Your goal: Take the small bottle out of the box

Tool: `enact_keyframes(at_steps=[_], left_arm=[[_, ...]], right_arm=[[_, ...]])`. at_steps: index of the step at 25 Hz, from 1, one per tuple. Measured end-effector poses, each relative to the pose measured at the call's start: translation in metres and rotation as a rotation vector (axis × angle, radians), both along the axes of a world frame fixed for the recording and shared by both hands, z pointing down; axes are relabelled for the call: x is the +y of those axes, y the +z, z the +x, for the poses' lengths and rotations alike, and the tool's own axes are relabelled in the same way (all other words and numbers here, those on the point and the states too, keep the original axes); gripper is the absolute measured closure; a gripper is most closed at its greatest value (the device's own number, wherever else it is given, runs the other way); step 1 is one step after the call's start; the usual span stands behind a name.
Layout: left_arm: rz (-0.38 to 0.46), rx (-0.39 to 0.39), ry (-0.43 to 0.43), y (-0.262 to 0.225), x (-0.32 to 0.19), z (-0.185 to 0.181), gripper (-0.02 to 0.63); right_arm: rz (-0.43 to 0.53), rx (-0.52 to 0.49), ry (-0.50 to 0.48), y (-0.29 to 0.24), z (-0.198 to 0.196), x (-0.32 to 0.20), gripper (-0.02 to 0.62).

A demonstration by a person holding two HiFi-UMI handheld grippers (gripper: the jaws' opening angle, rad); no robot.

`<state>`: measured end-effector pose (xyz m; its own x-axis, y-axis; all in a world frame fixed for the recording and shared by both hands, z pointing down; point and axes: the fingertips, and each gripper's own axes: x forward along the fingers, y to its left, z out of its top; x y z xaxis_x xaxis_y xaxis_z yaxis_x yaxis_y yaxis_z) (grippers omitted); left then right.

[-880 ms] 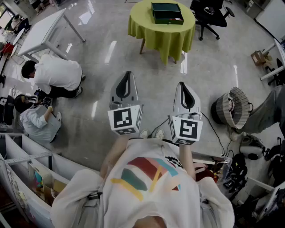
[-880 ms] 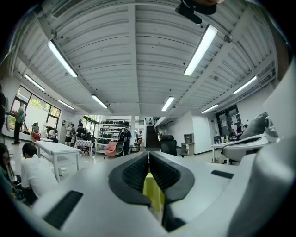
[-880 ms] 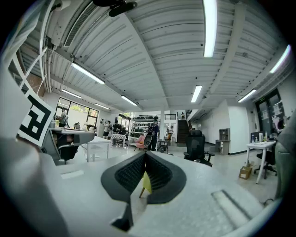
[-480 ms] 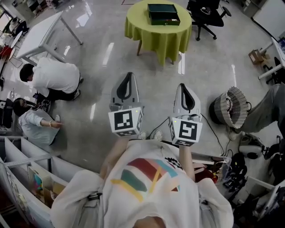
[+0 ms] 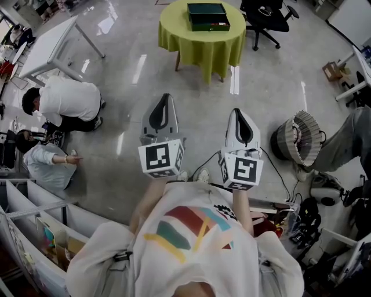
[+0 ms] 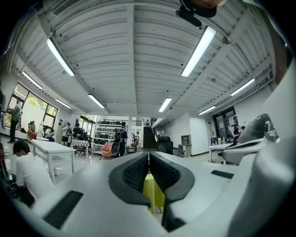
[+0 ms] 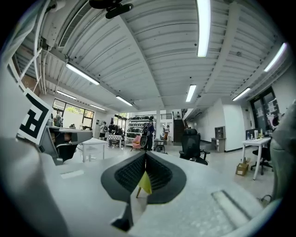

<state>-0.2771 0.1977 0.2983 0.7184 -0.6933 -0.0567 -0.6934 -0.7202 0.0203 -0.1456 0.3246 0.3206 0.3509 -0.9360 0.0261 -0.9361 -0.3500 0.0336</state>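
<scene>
Polished grey floor [image 5: 272, 98] fills most of the head view. At top centre stands the round table [image 5: 200, 49] under its yellow-green cloth, with the dark green box [image 5: 208, 16] lying closed on it, well apart from both tools; the small bottle cannot be seen and is presumably inside. At mid-frame the left gripper [image 5: 166, 97] and right gripper [image 5: 240, 111] each have their jaws pressed together on nothing, and arriving like that would likely just shove the box across the loose cloth instead of lifting its lid.
</scene>
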Motion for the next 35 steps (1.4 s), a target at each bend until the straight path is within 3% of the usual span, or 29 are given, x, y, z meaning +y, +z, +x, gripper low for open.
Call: enact_keyframes(at_steps=[14,27,35], left_arm=[[0.006,0.025,-0.018,-0.007,0.018,0.032,0.586],[-0.01,0.038,-0.062,-0.006,-0.002,0.043,0.586],[-0.017,0.072,-0.035,-0.003,-0.035,0.077,0.586]], right_arm=[[0.001,-0.039,-0.047,0.014,0.036,0.009,0.591],[0.01,-0.02,-0.077,0.01,0.058,-0.005,0.591],[0.002,0.025,-0.07,0.008,0.086,-0.032,0.591]])
